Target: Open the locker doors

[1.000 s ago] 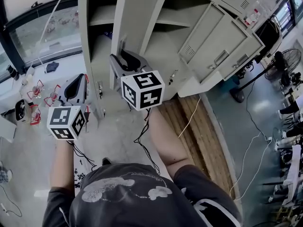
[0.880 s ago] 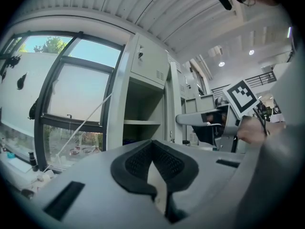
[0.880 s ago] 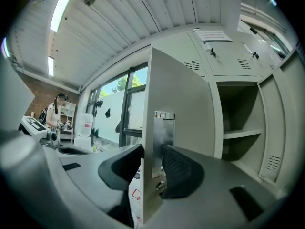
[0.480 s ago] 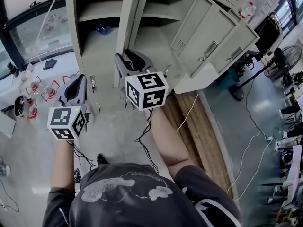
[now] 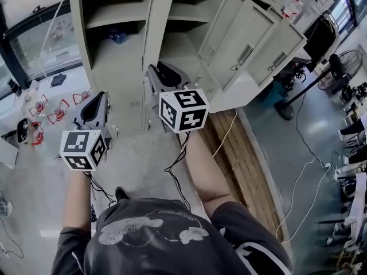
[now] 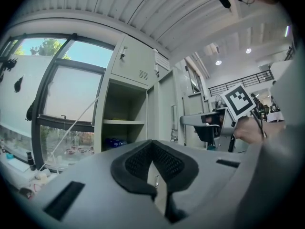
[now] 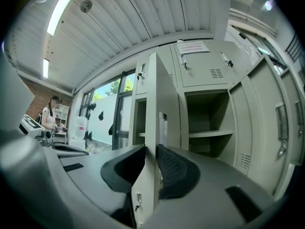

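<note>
Right tongs [image 7: 150,151] have just closed onto the free edge of the locker door [image 7: 155,94], which has swung further out, so that door looks nearly open. Left tongs [image 6: 152,144] hang pressed together, empty.

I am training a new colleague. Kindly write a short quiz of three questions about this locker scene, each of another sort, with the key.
1. True or false: the left gripper grips a locker door.
2. Where does the blue object lie? A: on the floor beside the fan. B: in the leftmost open locker, under its shelf. C: between the left gripper's jaws.
3. What stands between the jaws of the right gripper?
Key: 1 false, its jaws are together and empty. 2 B. 3 The edge of an open locker door; the jaws have just been closing on it.
</note>
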A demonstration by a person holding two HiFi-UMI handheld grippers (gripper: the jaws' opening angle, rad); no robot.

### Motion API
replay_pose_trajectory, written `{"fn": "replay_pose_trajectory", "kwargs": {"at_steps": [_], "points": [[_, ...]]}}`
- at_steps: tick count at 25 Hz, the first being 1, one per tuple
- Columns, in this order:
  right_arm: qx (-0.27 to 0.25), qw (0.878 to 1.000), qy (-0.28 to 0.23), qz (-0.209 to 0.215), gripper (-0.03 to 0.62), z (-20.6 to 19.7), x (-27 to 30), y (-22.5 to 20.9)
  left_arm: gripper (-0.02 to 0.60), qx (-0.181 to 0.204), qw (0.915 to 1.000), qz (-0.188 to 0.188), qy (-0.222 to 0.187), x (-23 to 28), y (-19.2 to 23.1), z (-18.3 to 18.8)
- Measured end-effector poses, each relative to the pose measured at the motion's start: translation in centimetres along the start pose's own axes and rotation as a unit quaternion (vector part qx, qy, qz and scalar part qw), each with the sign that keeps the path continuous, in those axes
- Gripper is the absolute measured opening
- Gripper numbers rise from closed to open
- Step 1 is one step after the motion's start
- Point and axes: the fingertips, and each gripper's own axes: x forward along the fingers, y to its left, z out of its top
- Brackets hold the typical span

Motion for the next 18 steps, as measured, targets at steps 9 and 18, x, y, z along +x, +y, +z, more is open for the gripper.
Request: {"fn": "replay_pose_trajectory", "kwargs": {"at_steps": [9, 18], "points": [[0.014, 1.0, -0.008, -0.02, 0.098, 0.0, -1.6, -2.9, 0.008, 0.009, 0.9999, -0.005, -0.001, 0.5, -1.2, 0.5], [0.029, 0.999, -0.017, -0.032, 0.097, 0.0, -2.4, -4.4, 0.008, 0.015, 0.9999, -0.007, -0.002, 0.9, -2.5, 1.1]]}}
